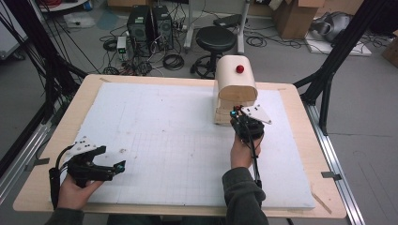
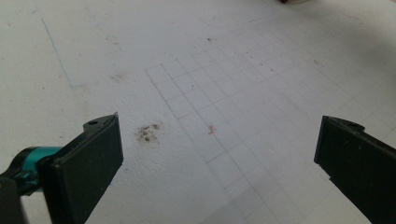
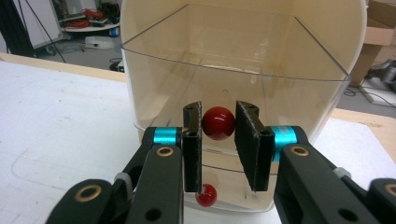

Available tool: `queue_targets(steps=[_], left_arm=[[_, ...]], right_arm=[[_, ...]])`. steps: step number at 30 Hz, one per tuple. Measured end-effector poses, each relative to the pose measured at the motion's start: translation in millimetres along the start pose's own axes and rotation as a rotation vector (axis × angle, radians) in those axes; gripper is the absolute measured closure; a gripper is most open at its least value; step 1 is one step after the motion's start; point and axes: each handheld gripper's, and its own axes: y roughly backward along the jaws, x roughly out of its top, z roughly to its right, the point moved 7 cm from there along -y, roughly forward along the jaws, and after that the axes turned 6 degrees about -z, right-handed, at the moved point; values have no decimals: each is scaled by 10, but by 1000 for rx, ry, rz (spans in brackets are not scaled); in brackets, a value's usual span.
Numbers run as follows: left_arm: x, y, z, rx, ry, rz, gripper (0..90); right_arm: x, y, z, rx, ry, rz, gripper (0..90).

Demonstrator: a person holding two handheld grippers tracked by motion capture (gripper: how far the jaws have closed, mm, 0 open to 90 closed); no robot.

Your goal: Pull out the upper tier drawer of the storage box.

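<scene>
High view: right hand-held gripper [image 1: 240,116] sits at the front of a cream bread-bin-like box [image 1: 234,82] w/ a red knob on top [image 1: 240,69], far-right on the desk [image 1: 56,140]; left hand-held gripper [image 1: 110,165] rests apart near the front-left edge. Left gripper view: jaws wide open over the bare white gridded mat [image 2: 196,56], nothing btwn them. Right gripper view: jaws bracket the red drawer knob [image 3: 218,123] on the clear front, prob. just closing on it but contact unclear; lower red knob [image 3: 206,195] below; judged step = grasping the knob, next calls for a firm squeeze, then a straight pull.
</scene>
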Motion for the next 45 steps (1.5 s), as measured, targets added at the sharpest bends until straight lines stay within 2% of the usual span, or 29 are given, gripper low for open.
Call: queue_targets(steps=[13,45], left_arm=[[4,-3,9,2,-2,3,17],[13,-5,25,2,-7,8,17]], right_arm=[[-48,102,-12,24,-11,5,727],[-133,280,-39,41,-17,23,728]])
